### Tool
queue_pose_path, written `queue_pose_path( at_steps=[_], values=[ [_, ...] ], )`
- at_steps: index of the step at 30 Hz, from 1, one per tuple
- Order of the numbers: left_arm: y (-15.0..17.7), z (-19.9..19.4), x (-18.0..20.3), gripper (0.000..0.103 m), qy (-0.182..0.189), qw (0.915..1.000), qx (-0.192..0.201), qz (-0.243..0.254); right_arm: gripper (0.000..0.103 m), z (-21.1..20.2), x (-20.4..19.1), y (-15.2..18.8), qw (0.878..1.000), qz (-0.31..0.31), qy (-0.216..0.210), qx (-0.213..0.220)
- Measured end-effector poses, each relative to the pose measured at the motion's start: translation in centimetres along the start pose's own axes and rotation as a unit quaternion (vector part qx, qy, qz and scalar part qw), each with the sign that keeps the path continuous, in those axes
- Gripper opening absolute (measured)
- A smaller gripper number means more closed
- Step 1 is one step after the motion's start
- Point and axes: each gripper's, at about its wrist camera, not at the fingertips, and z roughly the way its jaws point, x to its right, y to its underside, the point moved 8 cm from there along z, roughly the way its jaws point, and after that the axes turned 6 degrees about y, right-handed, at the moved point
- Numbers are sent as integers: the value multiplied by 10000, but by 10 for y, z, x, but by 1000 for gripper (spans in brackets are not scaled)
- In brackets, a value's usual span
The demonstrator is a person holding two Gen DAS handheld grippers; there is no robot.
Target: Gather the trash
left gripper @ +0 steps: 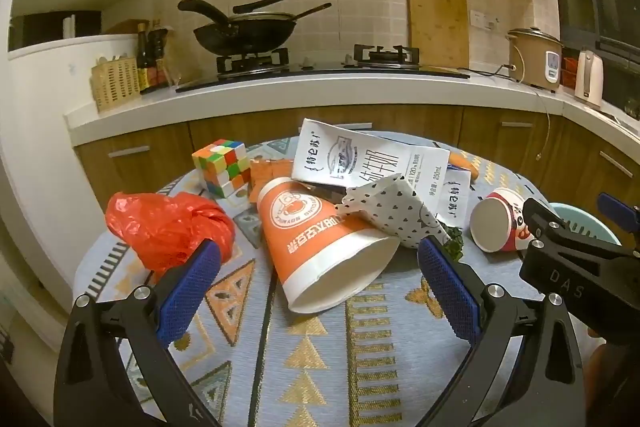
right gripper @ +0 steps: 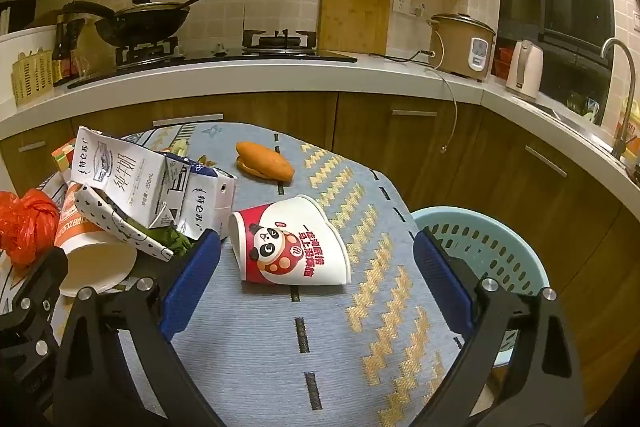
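Kitchen counters with a stove and a wok stand behind a round table under a patterned cloth.

From the left wrist view, the left gripper has its jaws spread wide and empty. A big orange paper cup lies on its side just ahead, at 12 o'clock between the blue pads, its mouth toward the camera. A red plastic bag sits at 10 o'clock, and a dotted wrapper leans on the cup at 1 o'clock, with a milk carton behind it. I think the pads should close across the cup's body near the rim, gently, because paper will crush and slip.

From the right wrist view, the right gripper is also wide open and holds nothing. A panda paper cup lies at 12 o'clock, near the fingers but apart. A pale green basket waits at 3 o'clock beside the table, probably the place for trash. A bread roll lies further away at 12 o'clock.
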Motion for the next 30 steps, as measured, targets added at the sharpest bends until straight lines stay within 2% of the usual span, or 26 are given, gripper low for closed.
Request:
queue_pose_path(
  at_steps=[23, 29, 30],
  values=[
    [1, 2, 3, 96, 57, 10000, -64, 0, 92, 1, 1, 0, 10000, -16, 19, 20],
    [1, 2, 1, 96, -2, 10000, -63, -9, 89, 0, 2, 0, 10000, 7, -16, 1],
    [1, 1, 0, 96, -31, 10000, -68, -10, 86, 0, 1, 0, 10000, 0, -36, -5]
  ],
)
